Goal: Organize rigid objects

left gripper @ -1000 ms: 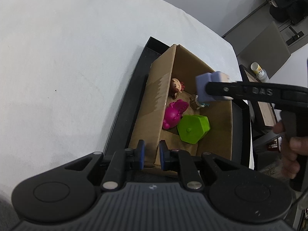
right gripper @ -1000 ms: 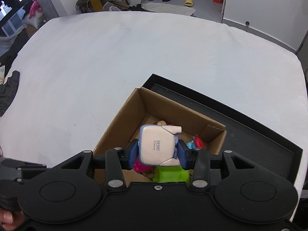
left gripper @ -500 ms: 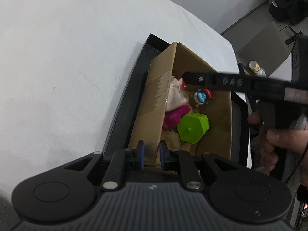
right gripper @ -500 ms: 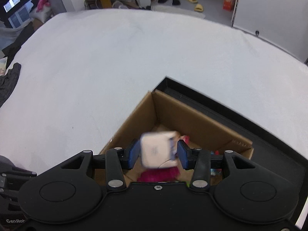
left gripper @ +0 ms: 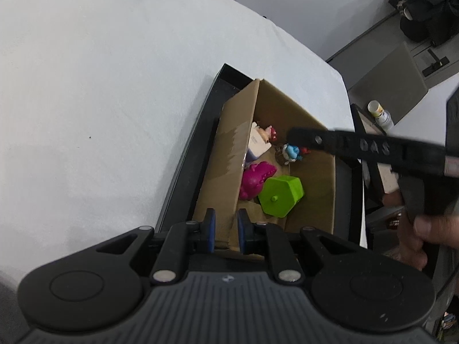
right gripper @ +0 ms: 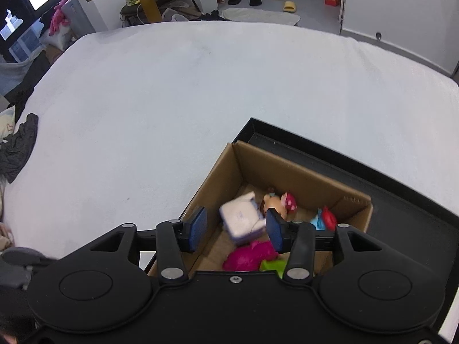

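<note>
Lying loose in the cardboard box (right gripper: 301,172), white toy (right gripper: 242,219).

The white toy block (right gripper: 242,218) in the cardboard box (right gripper: 289,172) is smeared by motion blur, its print unreadable. The right gripper's own body hides most of the green toy (right gripper: 272,264) and the near part of the pink toy (right gripper: 249,256). From the left wrist, the box wall covers part of the doll (left gripper: 268,133) (only its head shows). The hand (left gripper: 413,235) is cut off at the right edge.
</note>
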A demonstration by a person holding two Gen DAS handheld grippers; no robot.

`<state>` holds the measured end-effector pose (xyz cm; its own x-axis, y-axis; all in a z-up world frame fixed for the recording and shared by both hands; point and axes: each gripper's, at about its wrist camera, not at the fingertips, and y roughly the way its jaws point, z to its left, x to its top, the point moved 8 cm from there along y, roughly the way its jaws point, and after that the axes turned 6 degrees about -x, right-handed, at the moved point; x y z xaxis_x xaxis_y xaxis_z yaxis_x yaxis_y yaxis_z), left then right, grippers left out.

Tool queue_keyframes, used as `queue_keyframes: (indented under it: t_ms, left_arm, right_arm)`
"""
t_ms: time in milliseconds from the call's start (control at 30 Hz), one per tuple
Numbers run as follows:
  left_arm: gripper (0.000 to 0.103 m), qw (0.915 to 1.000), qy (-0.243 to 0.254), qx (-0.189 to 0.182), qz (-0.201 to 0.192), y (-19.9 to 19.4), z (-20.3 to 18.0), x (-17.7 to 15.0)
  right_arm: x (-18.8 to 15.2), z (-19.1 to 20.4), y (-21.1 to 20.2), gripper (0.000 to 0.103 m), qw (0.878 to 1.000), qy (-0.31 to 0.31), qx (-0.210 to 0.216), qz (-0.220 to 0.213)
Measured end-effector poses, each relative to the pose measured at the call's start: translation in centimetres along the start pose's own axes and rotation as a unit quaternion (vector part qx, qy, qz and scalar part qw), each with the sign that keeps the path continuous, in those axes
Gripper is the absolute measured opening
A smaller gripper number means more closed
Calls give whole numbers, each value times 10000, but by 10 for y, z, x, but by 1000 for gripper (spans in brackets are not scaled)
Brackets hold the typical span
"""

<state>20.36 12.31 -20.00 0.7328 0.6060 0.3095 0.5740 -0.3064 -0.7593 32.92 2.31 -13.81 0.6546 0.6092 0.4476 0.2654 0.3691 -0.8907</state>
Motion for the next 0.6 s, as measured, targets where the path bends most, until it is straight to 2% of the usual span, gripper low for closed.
queue_keyframes:
  t_ms: [100, 600]
  left_arm:
    - [15, 9999, 65, -29, -99, -11, -5, 1]
    - [19, 9979, 520, -148, -347, -67, -44, -8]
  right_arm:
    - [-4, 0, -14, 51, 10000, 36, -21, -38]
    - [-41, -33, -102, 58, 9967, 692, -357, -215]
